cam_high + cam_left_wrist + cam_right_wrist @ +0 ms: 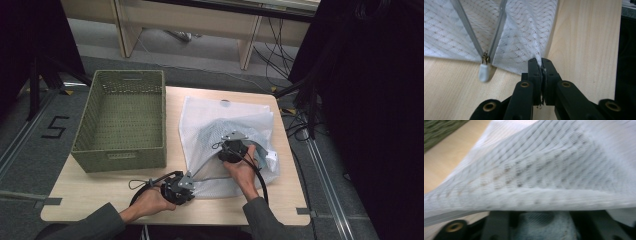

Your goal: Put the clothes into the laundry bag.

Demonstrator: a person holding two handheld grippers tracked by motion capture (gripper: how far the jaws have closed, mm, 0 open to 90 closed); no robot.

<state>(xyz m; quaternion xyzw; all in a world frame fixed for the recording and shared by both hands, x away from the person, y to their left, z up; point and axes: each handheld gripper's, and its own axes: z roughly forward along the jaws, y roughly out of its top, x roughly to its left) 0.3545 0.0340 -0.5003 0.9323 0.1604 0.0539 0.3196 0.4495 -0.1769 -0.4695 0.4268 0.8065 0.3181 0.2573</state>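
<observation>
Floor mark "5" [54, 127] | left tool [541, 65] pinching mesh bag [524, 32] — right tool [233, 150] unclear

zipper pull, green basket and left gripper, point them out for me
zipper pull [484, 72], left gripper view, on its white tab.
green basket [120, 159], high view, on its near wall.
left gripper [541, 65], left gripper view, between the fingertips pinching the mesh.

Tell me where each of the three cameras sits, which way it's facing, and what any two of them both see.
High view: above the person's side, looking forward and down on the table, basket and mesh bag; both forearms, left gripper and right gripper show.
Left gripper view: along its jaws, shut on the bag's edge beside the zipper pull.
Right gripper view: close under lifted mesh; jaws mostly hidden.
Shared: all three see the mesh bag and the table.
</observation>
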